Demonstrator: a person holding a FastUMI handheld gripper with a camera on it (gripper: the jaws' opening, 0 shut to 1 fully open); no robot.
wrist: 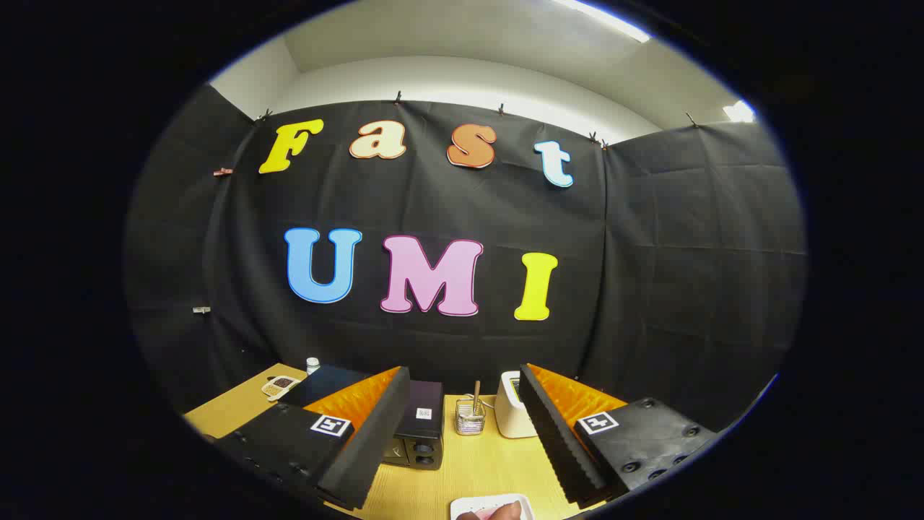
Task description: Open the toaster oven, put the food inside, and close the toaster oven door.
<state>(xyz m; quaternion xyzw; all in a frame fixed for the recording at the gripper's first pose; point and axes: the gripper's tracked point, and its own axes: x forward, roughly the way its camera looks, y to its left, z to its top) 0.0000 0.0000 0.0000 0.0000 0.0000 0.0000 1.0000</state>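
Wooden table fronts a black cloth wall. Above it the gripper hovers, fingers spread wide with nothing between them. Below them, a white plate carries pinkish food. Beyond the left finger sits the black oven, door closed; past it, a wire holder and a white appliance.

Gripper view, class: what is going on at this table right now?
A hand-held gripper hovers above a wooden table, fingers open and holding nothing. Ahead, partly behind the left finger, sits the black toaster oven; whether its door is open is hard to tell. Beyond the fingers stand a wire holder and a white appliance. The plate with pink food waits near the fingers.
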